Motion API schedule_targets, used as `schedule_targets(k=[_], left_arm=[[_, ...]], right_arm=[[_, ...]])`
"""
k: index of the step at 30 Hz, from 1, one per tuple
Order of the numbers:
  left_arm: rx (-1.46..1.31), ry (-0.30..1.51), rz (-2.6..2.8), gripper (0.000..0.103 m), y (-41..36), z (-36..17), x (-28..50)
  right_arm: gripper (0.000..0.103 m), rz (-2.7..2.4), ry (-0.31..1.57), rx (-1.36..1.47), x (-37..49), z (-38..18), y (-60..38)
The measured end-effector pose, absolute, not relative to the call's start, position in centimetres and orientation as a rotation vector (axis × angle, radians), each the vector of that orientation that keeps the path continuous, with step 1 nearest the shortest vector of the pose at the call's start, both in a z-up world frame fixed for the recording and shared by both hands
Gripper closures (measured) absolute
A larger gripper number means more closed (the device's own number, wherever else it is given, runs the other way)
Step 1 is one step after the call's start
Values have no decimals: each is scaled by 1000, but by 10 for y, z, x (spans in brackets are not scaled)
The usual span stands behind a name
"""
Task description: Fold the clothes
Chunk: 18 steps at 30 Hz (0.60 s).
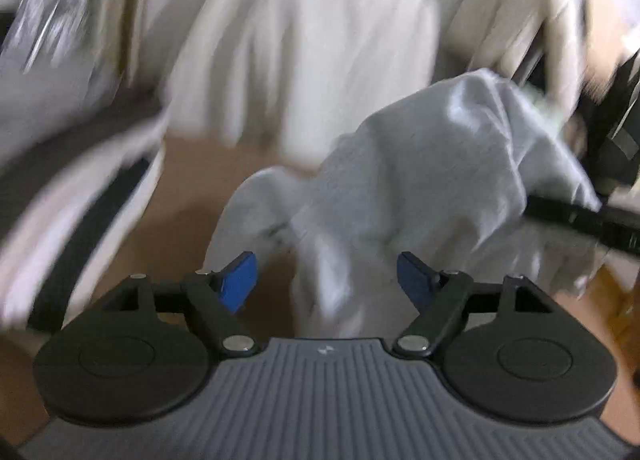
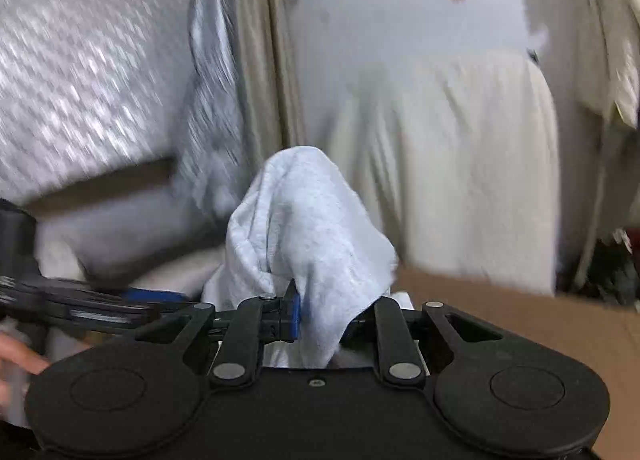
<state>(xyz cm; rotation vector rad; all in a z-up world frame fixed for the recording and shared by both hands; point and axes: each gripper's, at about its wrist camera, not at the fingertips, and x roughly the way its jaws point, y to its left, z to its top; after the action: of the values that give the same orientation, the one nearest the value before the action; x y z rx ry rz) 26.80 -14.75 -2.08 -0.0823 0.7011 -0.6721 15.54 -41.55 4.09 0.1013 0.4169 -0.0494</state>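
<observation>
While the grey garment [image 1: 420,180] hangs bunched in the air above the brown table [image 1: 188,196], only one grip carries it.

Its long axis runs steeply from the pinched top down to a limp tail near the table, so loose folds may drag or slip out, since the right gripper [image 2: 320,316] has its jaws clenched on just a bunch of cloth; the left gripper [image 1: 326,280] stands released, grasping nothing.
</observation>
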Motion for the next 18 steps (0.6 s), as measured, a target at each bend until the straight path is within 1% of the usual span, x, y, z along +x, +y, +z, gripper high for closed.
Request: schedule_targets(k=[2, 4, 5, 6, 9, 12, 14, 18], left_arm=[[-106, 817, -620, 30, -136, -66, 266], [-156, 931, -578, 35, -121, -104, 263], [-167, 969, -567, 40, -116, -114, 264], [-163, 971, -559, 40, -113, -116, 264], [-159, 868, -580, 40, -106, -92, 264], [-233, 775, -655, 40, -98, -65, 263], [-282, 756, -695, 40, -91, -53, 259], [-310, 741, -811, 38, -87, -41, 253]], right_arm=[[88, -68, 515, 135, 163, -5, -420], [91, -78, 602, 201, 169, -50, -426], [91, -67, 608, 235, 169, -62, -425], [91, -54, 608, 258, 170, -70, -423], [91, 8, 581, 258, 176, -70, -413], [92, 90, 558, 243, 184, -64, -396], [92, 175, 538, 227, 172, -60, -379], [92, 298, 506, 83, 146, -46, -339]])
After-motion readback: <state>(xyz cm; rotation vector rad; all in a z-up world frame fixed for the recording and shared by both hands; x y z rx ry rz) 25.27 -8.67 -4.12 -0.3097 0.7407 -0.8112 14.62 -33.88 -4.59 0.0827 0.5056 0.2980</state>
